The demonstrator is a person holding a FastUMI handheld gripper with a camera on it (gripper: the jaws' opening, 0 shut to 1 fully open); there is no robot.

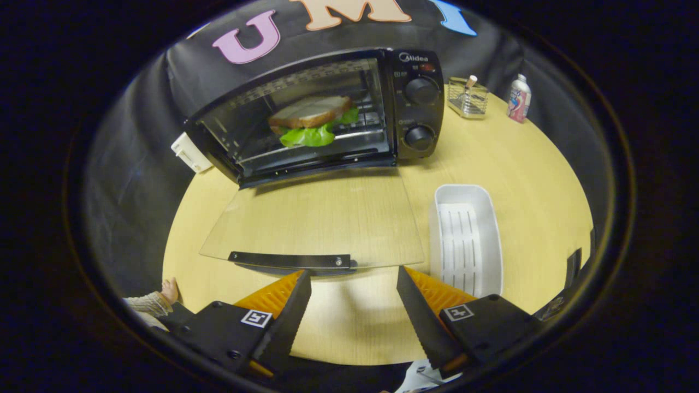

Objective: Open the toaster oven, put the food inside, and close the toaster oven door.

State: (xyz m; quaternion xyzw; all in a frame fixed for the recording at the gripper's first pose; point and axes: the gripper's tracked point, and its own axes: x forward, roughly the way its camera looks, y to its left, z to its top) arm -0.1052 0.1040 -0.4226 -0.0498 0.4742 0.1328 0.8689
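Your gripper point(354, 305) is spread wide and empty; the door handle point(289, 260) lies crosswise just ahead, lower centre of frame.

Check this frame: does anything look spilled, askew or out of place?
Nothing stands out. The sandwich sits on the rack inside the toaster oven, its glass door folded down open. The white tray beside it is empty. The gripper is open, just short of the door handle.

Toaster oven point(349, 109) on bench point(524, 180): glass door point(317, 218) folded down flat, sandwich point(312, 121) on the rack inside. White tray point(468, 240) beside door. Gripper point(354, 284) jaws apart, gripping nothing, just short of the door handle point(289, 260).
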